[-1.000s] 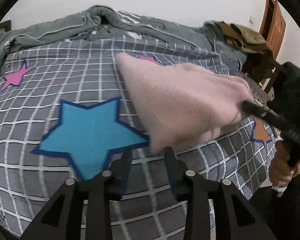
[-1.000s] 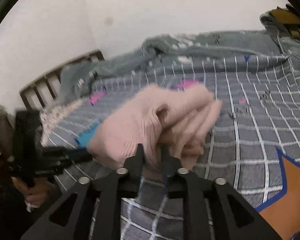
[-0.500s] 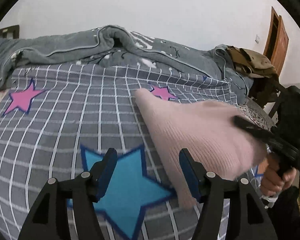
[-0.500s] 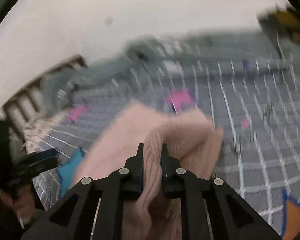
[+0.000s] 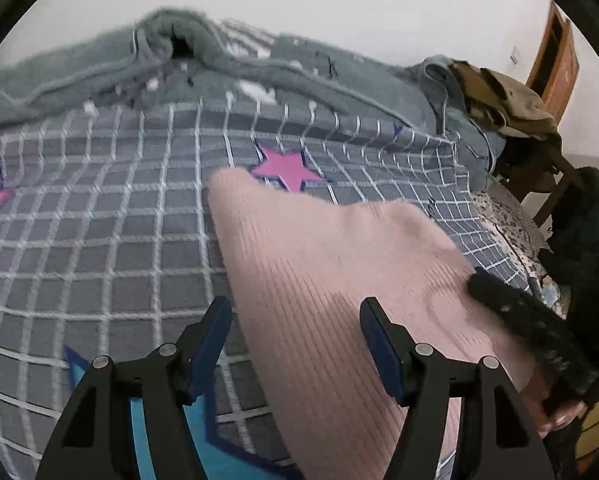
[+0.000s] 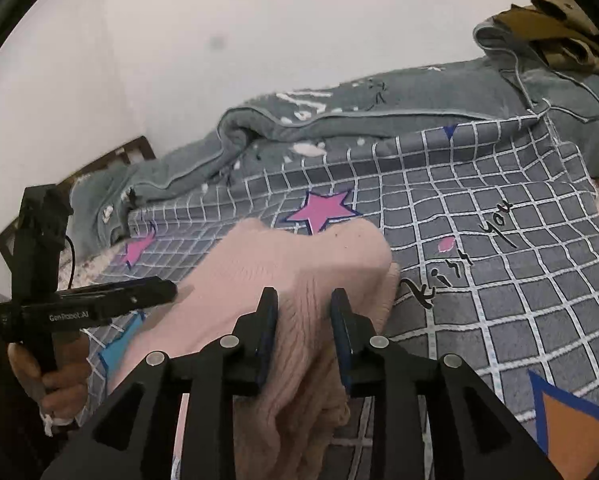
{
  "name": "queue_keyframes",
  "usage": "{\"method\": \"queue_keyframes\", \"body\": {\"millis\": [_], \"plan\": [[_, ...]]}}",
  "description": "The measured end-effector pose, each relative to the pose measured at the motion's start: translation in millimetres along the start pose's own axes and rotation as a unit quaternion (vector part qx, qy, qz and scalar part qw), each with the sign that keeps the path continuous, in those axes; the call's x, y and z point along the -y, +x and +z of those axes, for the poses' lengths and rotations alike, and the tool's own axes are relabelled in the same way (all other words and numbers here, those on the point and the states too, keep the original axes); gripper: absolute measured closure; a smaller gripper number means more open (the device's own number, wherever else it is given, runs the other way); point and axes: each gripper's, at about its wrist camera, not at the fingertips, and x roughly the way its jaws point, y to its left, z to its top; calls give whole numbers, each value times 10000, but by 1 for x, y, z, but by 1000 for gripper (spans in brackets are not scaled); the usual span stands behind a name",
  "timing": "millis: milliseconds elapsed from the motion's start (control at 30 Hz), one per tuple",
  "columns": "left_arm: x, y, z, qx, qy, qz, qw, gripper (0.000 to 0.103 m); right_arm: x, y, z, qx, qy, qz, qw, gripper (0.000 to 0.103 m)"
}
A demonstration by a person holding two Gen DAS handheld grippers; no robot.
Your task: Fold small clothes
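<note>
A pink knitted garment (image 5: 331, 280) lies folded on the grey checked bedsheet (image 5: 119, 240); it also shows in the right wrist view (image 6: 283, 264). My left gripper (image 5: 295, 320) is open, its fingers spread either side of the garment's near left edge, holding nothing. My right gripper (image 6: 304, 312) is open, with a thick fold of the pink knit between its two fingers. The right gripper shows as a black bar at the garment's right side in the left wrist view (image 5: 511, 312). The left gripper shows at the left of the right wrist view (image 6: 99, 304).
A rumpled grey blanket (image 5: 219, 64) lies along the far side of the bed. A wooden chair with brown clothes (image 5: 511, 108) stands at the far right. A dark headboard (image 6: 131, 152) and white wall bound the bed. Stars are printed on the sheet.
My right gripper has opened and let go of the pink garment, which has settled onto the bed. My left gripper has opened wider and moved forward to the garment's near edge.
</note>
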Motion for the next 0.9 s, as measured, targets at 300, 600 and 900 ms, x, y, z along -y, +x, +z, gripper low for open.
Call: {"method": "queue_keyframes", "body": {"millis": [300,600,900], "plan": [[-4,-7,-12,253,72,-504,9984,36,13,-21,-10,228,145,165,9995,90],[-7,-7,-21,198,42,-398,9990,35,23,-40,-5,256,67,-271,9993,62],[-20,4,-23,-105,-575,-819,9949,35,34,-34,-5,-31,1081,462,9931,56]]}}
